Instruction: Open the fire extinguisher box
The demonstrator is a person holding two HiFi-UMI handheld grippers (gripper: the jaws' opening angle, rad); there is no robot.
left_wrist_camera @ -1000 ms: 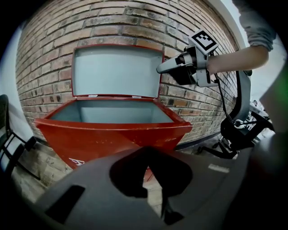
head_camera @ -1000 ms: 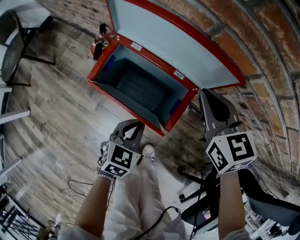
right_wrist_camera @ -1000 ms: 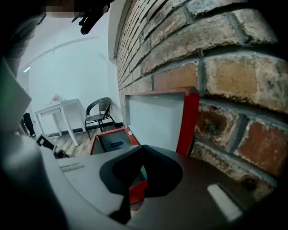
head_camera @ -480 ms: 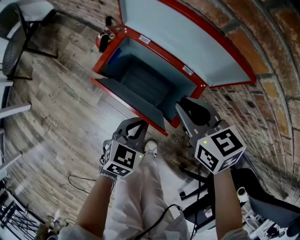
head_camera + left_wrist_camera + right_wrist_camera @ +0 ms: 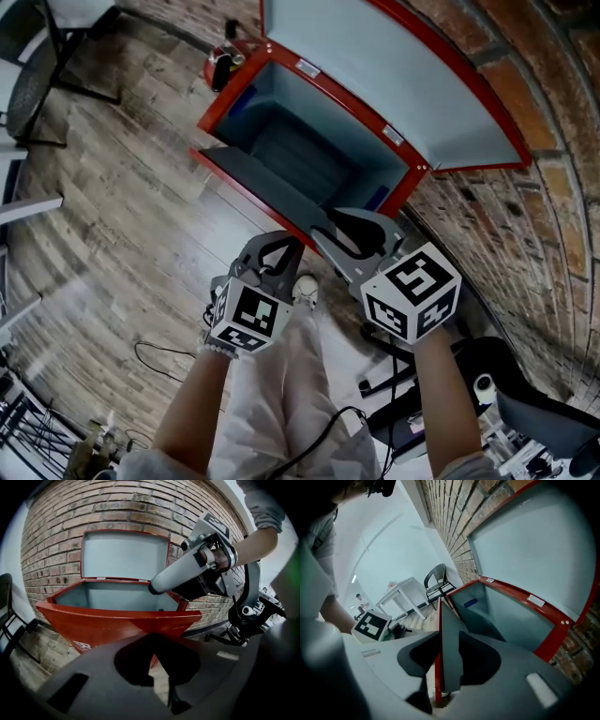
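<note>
Slanting downward, right tongs (image 5: pixel 323 225), jaws just parting, astride the box front flap (image 5: pixel 248 178); left tongs (image 5: pixel 281 246) closed, empty.

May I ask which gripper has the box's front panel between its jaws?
The right gripper: its just-opening jaws straddle the front panel; the left gripper holds nothing.

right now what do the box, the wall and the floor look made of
Box: probably thin sheet metal, smooth red paint outside, matte grey inside; sharp folded edges.
Wall: rough red brick with mortar joints.
Floor: wood or wood-look planks, grain and seams visible.
</note>
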